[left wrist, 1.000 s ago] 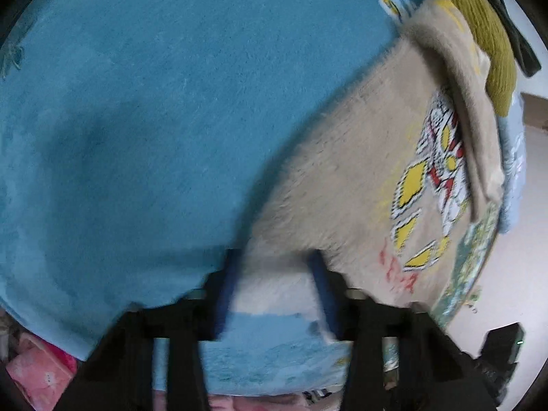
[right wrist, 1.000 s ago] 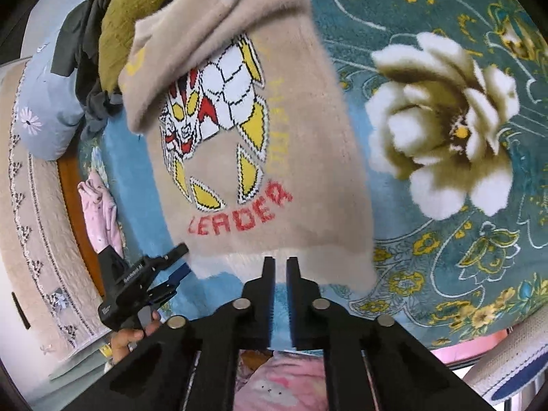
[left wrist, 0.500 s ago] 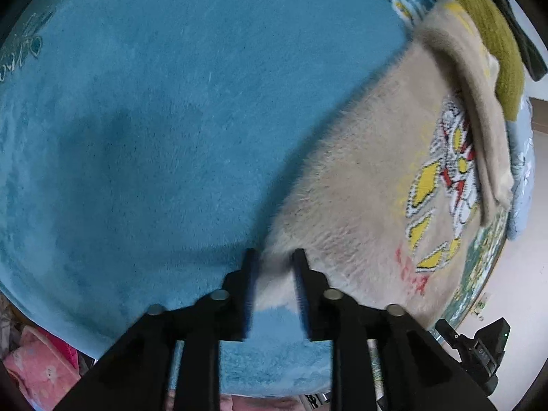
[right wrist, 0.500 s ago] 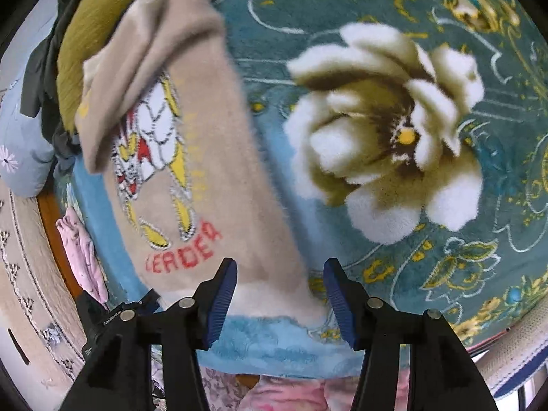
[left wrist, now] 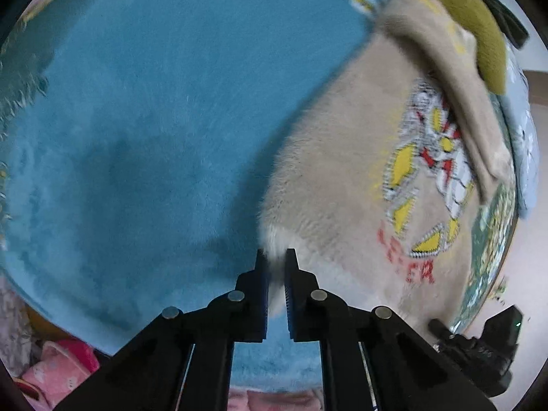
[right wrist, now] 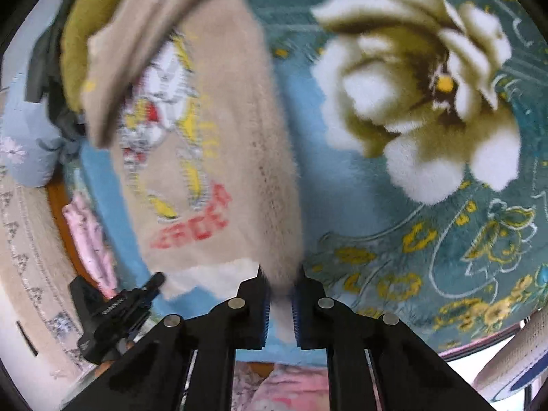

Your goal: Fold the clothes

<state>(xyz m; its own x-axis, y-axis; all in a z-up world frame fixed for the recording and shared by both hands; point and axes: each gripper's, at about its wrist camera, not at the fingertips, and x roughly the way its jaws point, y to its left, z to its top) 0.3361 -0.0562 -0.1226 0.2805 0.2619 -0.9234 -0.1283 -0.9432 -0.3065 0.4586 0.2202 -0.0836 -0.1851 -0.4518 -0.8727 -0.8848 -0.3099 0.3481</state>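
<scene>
Left wrist view: both tongs [left wrist: 274, 257] [right wrist: 280, 275] pinch the beige sweater's [left wrist: 342, 171] hem corners, olive garment [left wrist: 479, 24] heaped beyond it.

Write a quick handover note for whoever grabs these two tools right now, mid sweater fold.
Left tool: shut on one bottom corner of the beige sweater.
Right tool: shut on the other bottom corner.
The sweater lies print-up on the blue floral blanket, one sleeve already folded across the chest.
Done: hem gripped at both corners.
Left: probably carry the hem up toward the collar, then release and smooth.
</scene>
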